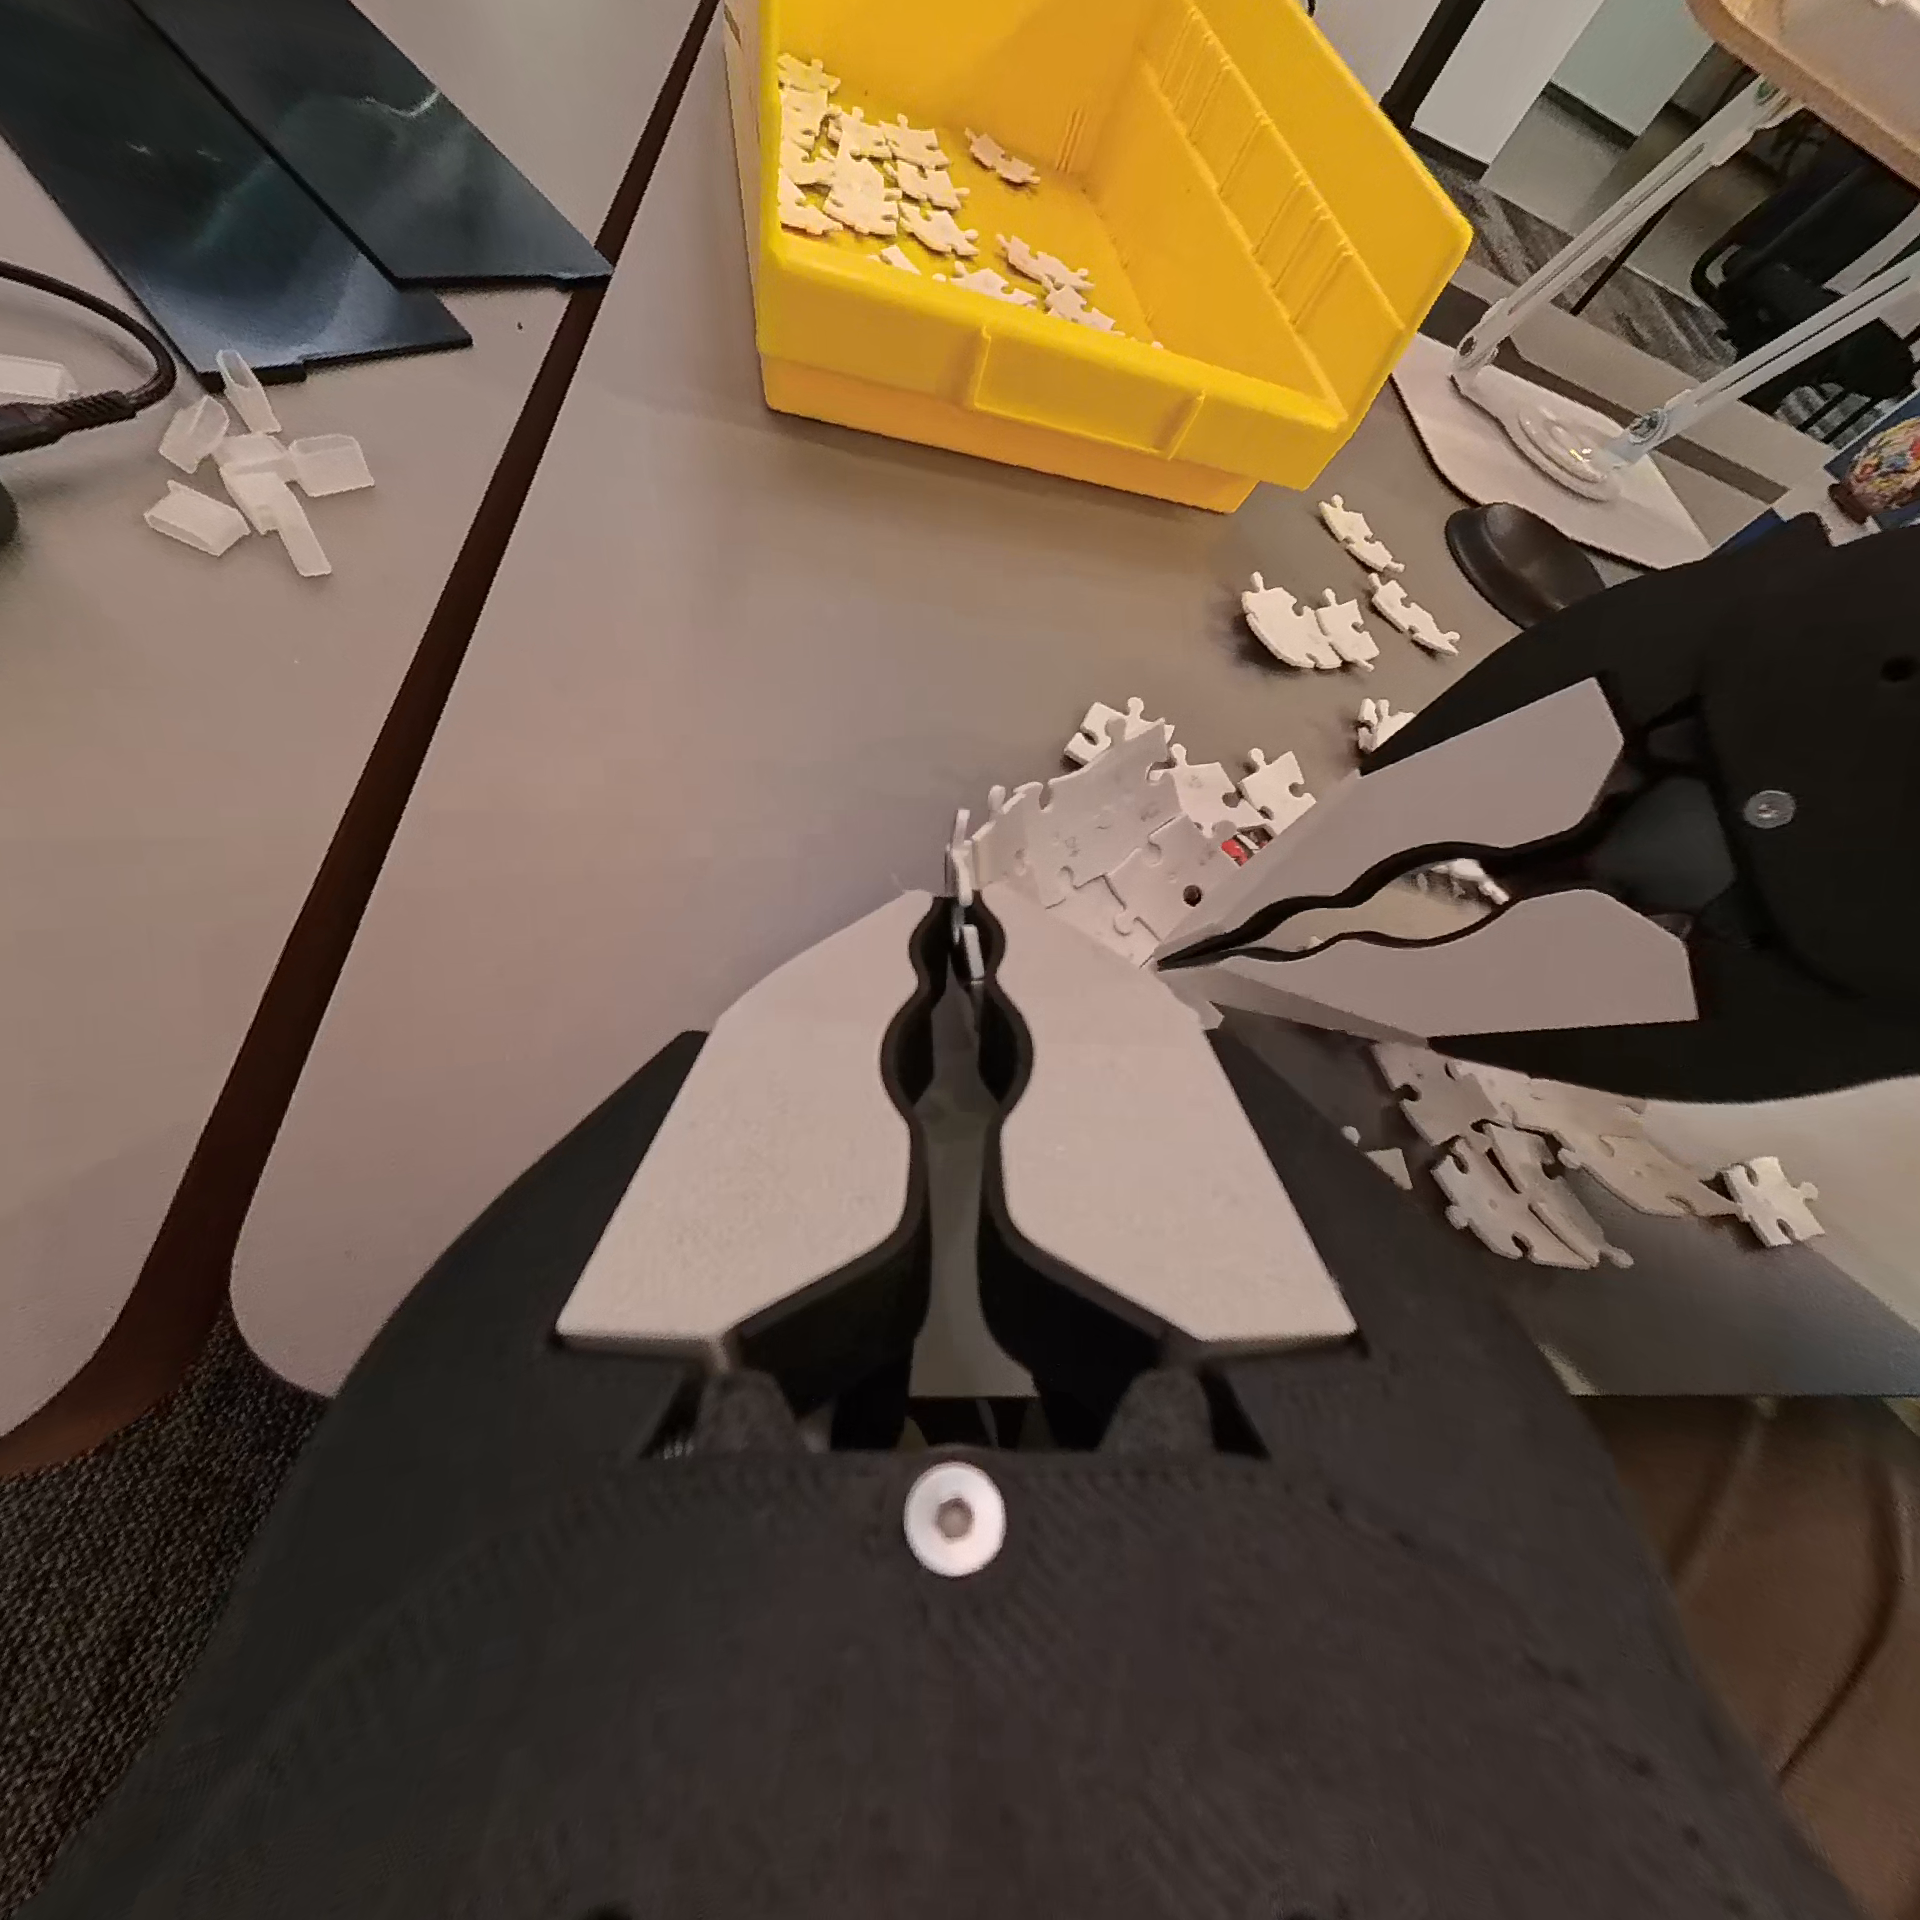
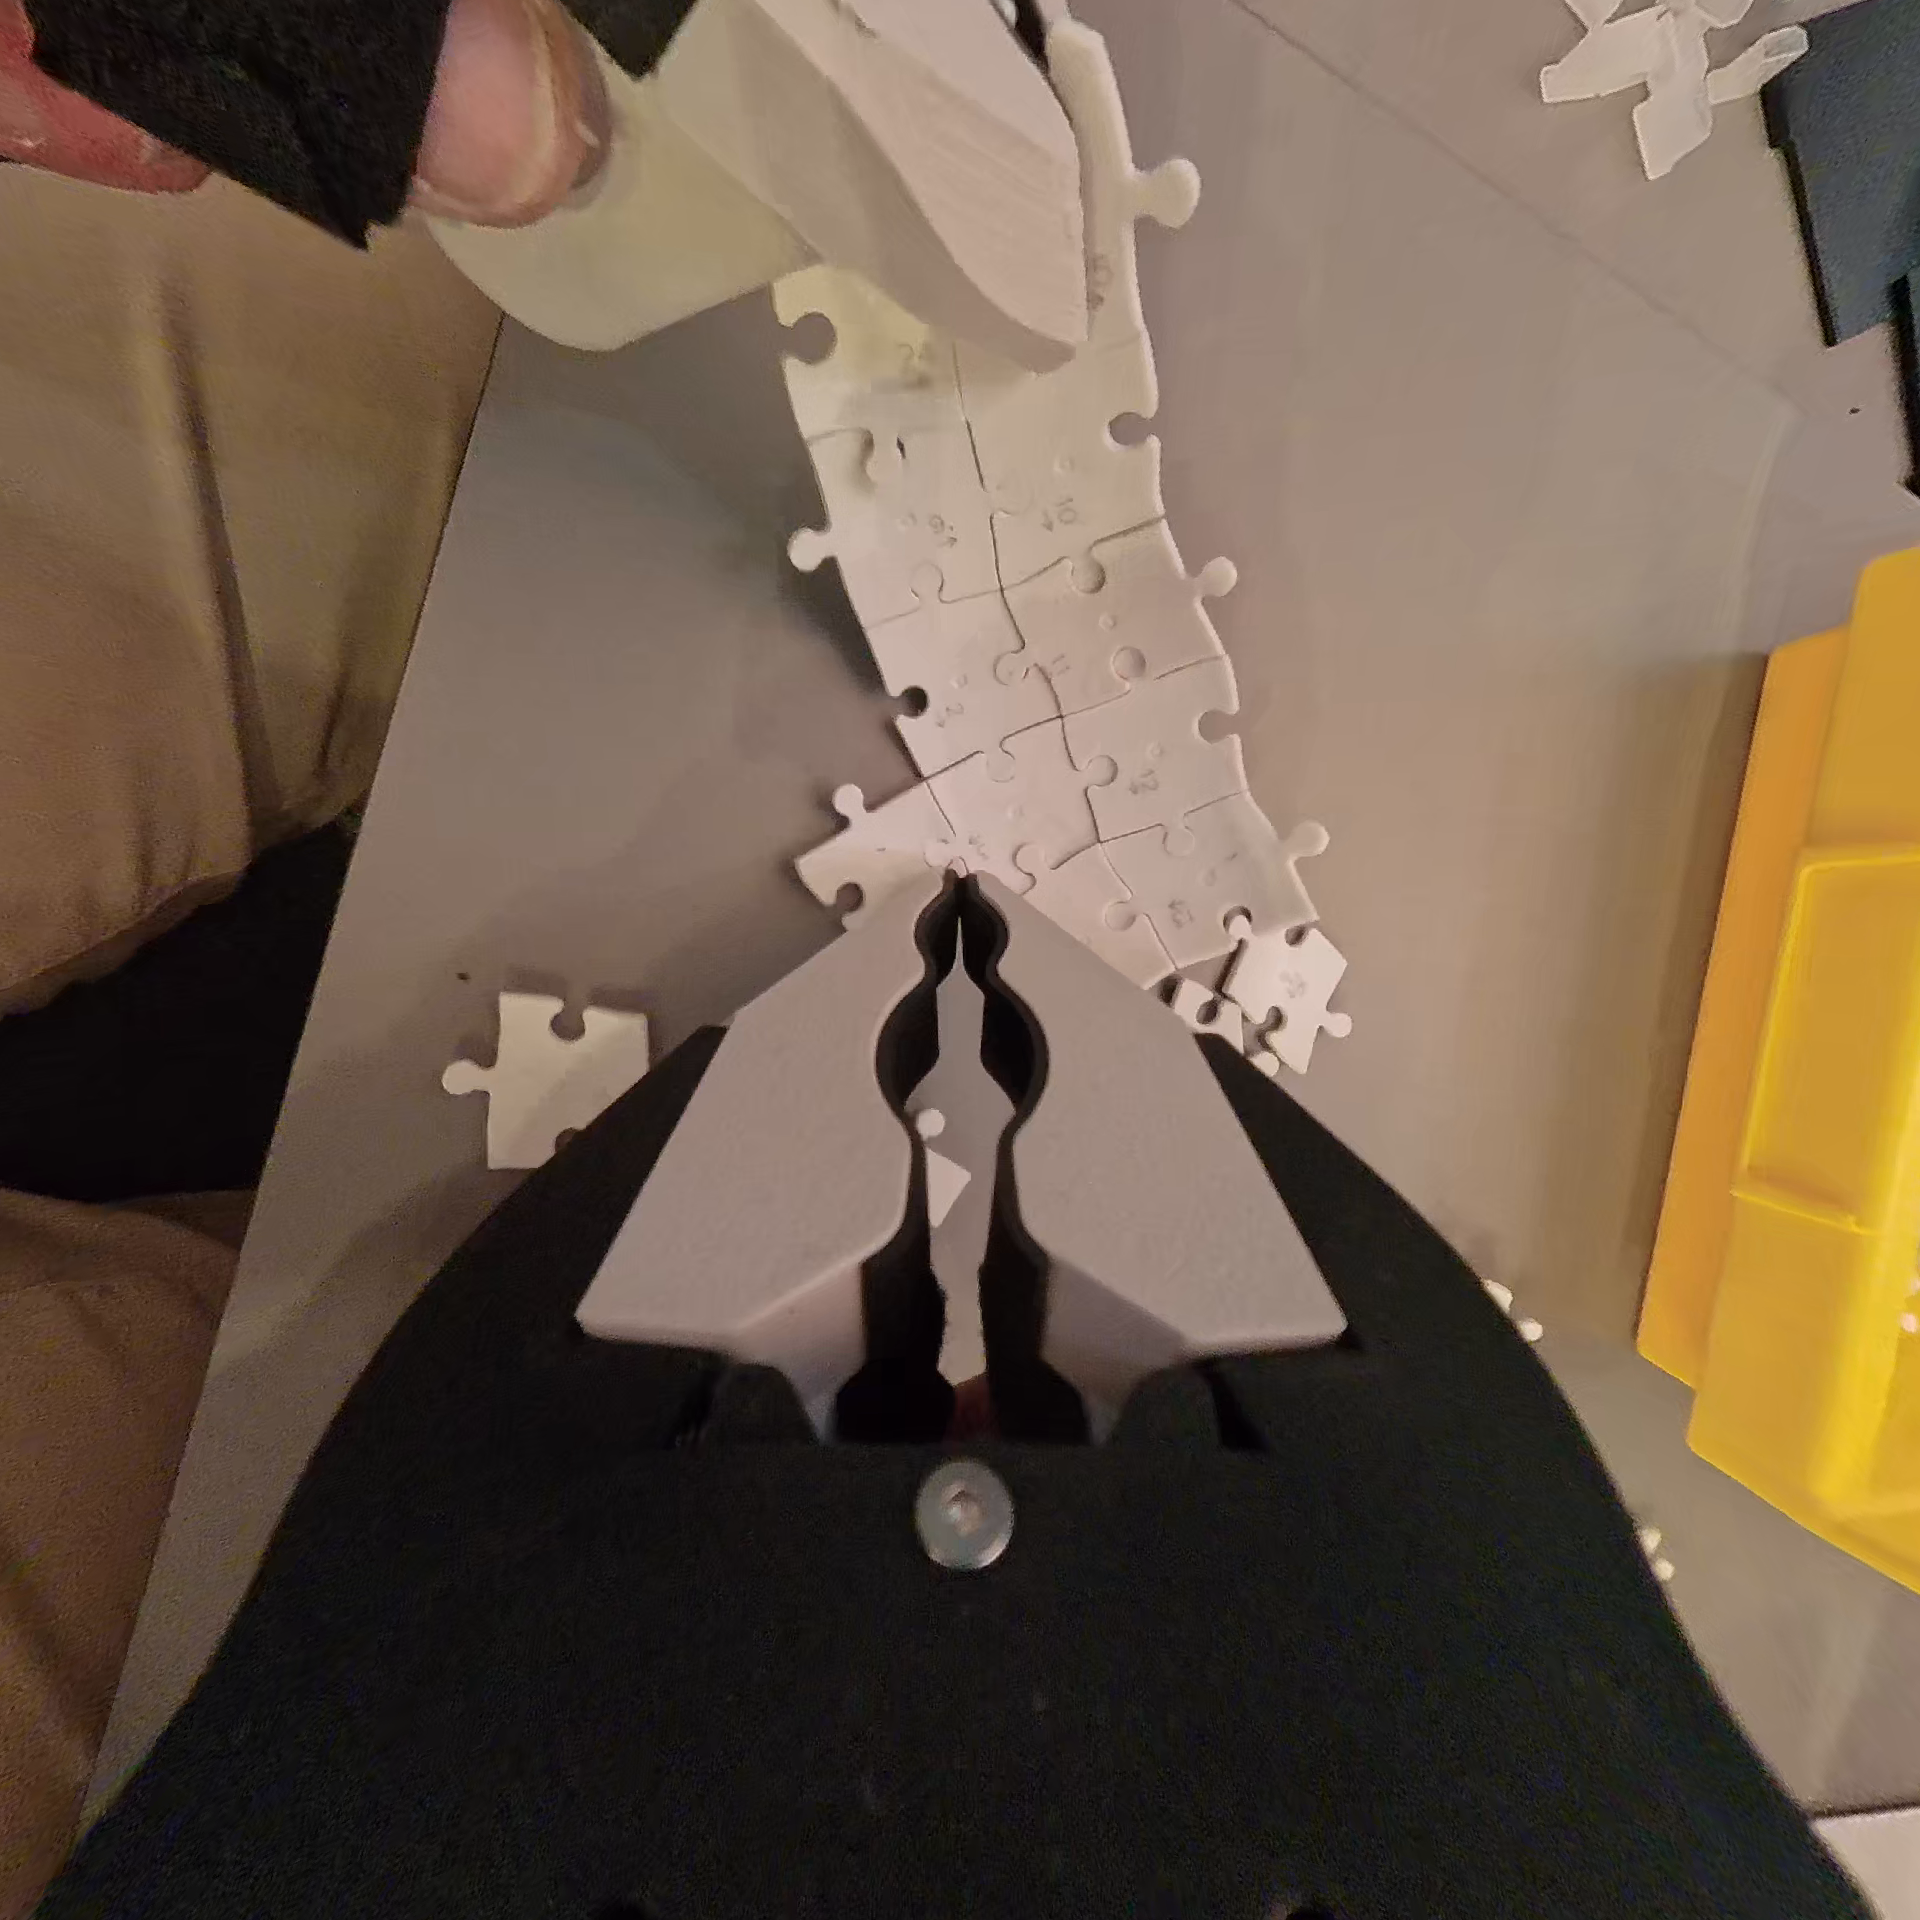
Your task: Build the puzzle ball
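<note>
A curved strip of joined white puzzle pieces (image 2: 1049, 644) is held off the grey table between both grippers. It also shows in the left wrist view (image 1: 1122, 831). My left gripper (image 1: 964, 920) is shut on the strip's one end, edge-on between the tips. It shows at the top of the right wrist view (image 2: 1081, 301), clamped on the strip. My right gripper (image 2: 956, 883) is shut, and its tips pinch the edge of the strip's other end, where one piece (image 2: 883, 852) sticks out sideways. In the left wrist view, the right gripper (image 1: 1164, 961) comes in from the right.
A yellow bin (image 1: 1299, 343) with several loose pieces stands at the back; it also shows on the right of the right wrist view (image 2: 1818, 1143). Loose pieces (image 1: 1309, 623) and small joined groups (image 1: 1507, 1164) lie on the table. A single piece (image 2: 561, 1070) lies under the strip. Clear plastic caps (image 1: 249, 478) lie on the left table. One gripper's finger ends stand about 8 centimetres off the other's.
</note>
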Action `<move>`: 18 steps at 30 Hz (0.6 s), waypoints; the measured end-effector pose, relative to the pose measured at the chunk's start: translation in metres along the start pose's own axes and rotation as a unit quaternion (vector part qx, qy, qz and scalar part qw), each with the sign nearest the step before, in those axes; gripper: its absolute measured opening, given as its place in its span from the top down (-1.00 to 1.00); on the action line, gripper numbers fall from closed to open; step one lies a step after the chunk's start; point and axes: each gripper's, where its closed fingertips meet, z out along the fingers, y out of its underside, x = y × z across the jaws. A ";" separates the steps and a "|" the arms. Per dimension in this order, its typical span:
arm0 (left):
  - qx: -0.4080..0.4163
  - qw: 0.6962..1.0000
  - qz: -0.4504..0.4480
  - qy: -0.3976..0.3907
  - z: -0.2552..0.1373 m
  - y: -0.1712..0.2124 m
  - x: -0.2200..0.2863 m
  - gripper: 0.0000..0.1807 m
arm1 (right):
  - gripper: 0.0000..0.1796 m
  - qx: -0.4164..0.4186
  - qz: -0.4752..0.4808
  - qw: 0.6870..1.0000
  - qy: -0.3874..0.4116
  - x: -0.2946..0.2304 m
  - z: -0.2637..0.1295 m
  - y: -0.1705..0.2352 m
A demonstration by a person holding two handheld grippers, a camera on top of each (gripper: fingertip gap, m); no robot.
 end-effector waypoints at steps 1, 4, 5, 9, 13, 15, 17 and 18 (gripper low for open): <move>0.000 1.000 0.001 0.000 0.000 0.000 0.000 0.97 | 1.00 0.000 0.000 1.000 0.002 -0.001 0.000 -0.001; 0.000 1.000 0.003 0.000 0.000 0.001 0.002 0.97 | 1.00 0.003 -0.003 1.000 0.001 -0.004 0.002 -0.006; 0.000 1.000 0.003 -0.001 0.000 0.001 0.003 0.97 | 1.00 0.003 -0.001 1.000 0.002 -0.004 0.002 -0.007; 0.001 1.000 0.004 -0.001 0.000 0.000 0.004 0.97 | 1.00 0.011 0.026 1.000 -0.012 -0.005 0.003 -0.006; 0.002 1.000 0.005 -0.003 0.000 0.000 0.005 0.97 | 1.00 0.021 0.070 0.997 -0.033 -0.005 0.003 -0.006; 0.002 1.000 0.007 -0.004 0.000 0.000 0.005 0.97 | 1.00 0.024 0.088 0.995 -0.036 -0.003 0.002 -0.006; 0.001 1.000 0.008 -0.005 0.000 0.001 0.004 0.97 | 1.00 0.036 0.099 0.994 -0.029 0.002 -0.004 -0.009; 0.001 1.000 0.007 -0.005 0.000 0.001 0.004 0.97 | 1.00 0.039 0.102 0.994 -0.028 0.005 -0.008 -0.010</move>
